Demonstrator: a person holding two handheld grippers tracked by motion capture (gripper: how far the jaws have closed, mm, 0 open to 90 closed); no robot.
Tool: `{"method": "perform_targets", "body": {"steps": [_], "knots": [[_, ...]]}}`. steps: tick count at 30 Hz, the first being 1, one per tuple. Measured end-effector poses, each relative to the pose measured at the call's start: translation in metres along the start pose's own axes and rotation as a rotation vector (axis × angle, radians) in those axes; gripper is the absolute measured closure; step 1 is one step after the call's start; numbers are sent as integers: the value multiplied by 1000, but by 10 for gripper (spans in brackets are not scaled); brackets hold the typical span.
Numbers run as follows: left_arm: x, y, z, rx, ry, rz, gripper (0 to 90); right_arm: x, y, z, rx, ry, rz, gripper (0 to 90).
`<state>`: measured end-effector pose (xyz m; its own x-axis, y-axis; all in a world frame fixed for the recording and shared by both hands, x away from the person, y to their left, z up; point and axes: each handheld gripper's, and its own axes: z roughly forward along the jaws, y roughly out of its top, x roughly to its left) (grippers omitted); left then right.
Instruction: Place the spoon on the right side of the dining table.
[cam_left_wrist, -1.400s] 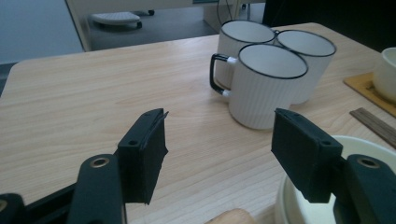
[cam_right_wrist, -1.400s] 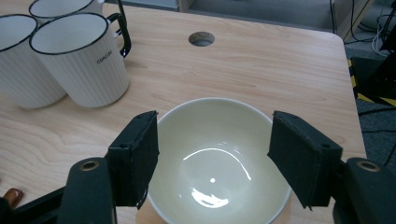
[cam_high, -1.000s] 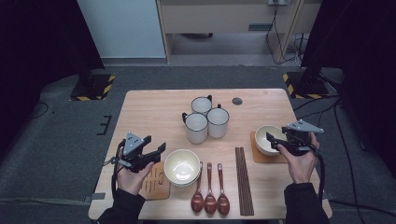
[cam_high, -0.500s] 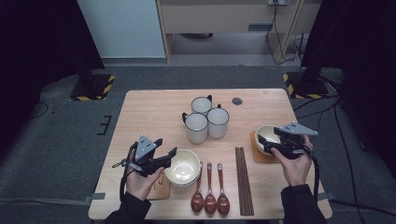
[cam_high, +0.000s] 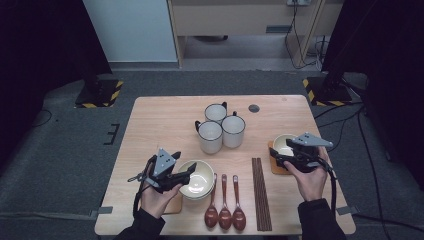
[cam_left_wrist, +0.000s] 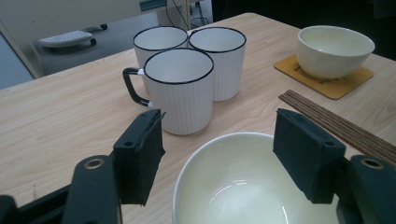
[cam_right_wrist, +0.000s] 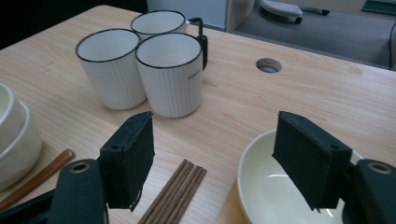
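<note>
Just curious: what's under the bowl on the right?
The bowl sits on a square coaster, clearest in the left gripper view. The bowl covers the coaster's middle, so anything there is hidden.

The stacked cream bowls (cam_high: 197, 178) stand upright near the front of the table, just left of three brown spoons, partly on a wooden coaster. A single cream bowl (cam_high: 283, 145) stands upright on another wooden coaster at the right side, empty and glossy inside.

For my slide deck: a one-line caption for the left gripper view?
Open hand-held gripper poised over a cream bowl, three white mugs clustered behind it.
</note>
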<state>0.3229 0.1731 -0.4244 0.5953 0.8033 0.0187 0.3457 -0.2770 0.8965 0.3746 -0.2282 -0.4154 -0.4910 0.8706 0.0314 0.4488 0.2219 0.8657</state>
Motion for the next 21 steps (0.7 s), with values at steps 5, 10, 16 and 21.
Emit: {"method": "perform_targets", "body": {"steps": [5,10,16,21], "knots": [[-7,0,1,11,-48,-41,329,7,1,1,-4,23,-6,286],[-16,0,2,6,-66,-38,327,11,0,3,0,29,-5,283],[-26,0,2,-1,-83,-28,325,16,-1,4,6,57,-6,300],[-36,-2,5,11,-104,-17,320,23,0,5,7,82,-18,308]]}}
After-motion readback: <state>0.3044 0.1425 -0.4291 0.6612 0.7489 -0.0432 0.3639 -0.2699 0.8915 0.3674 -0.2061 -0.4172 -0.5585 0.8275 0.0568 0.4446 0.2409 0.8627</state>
